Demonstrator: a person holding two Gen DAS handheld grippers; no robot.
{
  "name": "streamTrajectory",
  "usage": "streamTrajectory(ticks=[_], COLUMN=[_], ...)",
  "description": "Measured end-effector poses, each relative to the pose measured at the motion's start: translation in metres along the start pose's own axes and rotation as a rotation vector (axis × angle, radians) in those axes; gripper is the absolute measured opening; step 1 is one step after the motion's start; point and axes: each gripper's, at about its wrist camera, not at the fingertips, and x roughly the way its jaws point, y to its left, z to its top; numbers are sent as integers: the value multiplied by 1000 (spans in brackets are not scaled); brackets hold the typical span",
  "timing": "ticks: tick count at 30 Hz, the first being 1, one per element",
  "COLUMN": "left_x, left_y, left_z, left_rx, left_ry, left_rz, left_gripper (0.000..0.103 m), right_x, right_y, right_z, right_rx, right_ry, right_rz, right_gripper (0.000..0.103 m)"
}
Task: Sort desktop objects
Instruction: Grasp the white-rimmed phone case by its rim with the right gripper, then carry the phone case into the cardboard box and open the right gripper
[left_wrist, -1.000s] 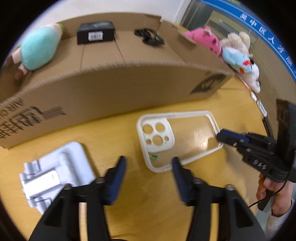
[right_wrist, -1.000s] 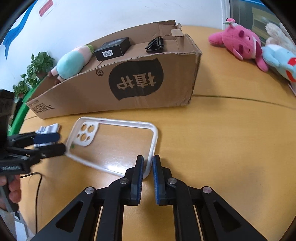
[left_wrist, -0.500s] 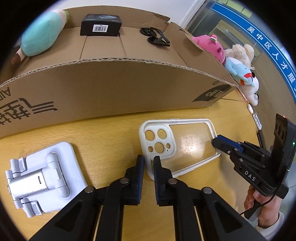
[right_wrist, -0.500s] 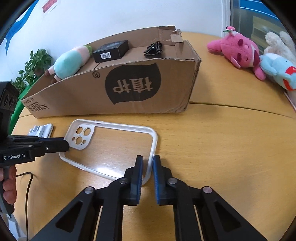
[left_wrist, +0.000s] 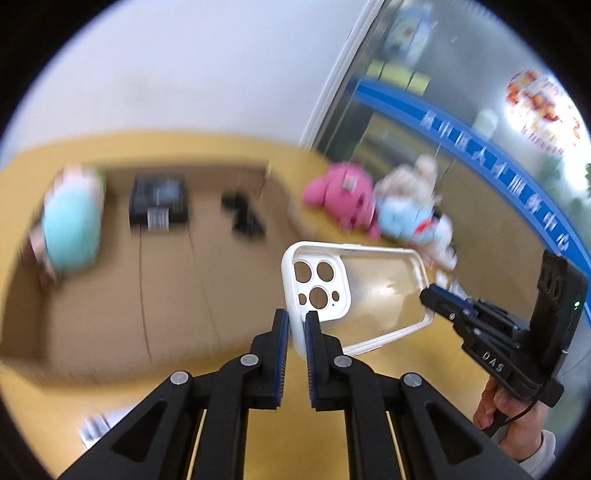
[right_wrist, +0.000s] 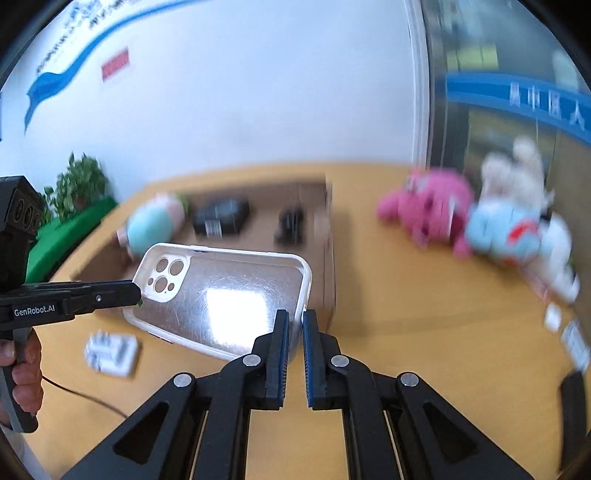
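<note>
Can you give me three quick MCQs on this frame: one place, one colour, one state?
1. Where is the phone case?
A. flat on the table
B. lifted, held at both ends
C. inside the cardboard box

2. What colour is the plush toy lying in the cardboard box?
A. teal
B. orange
C. black

3. What state is the left gripper in?
A. wide open
B. shut on the case's camera-cutout end
C. out of view

Key: 1 B, the left gripper and the right gripper each pinch an end of the case above the table. 2 A, the teal plush lies beside a black box. 3 B, the rim sits between its fingers.
</note>
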Motion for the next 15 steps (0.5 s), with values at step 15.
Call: streamTrajectory(ticks=[15], left_x=[-68], left_y=[134], left_z=[72], left_rx=[-62], left_ry=[-42], left_rz=[267], left_gripper=[8], right_x=[71], right_y=[140], right_z=[130], right_rx=[-185], right_ry=[-73], right_rz=[248], right_gripper=[7])
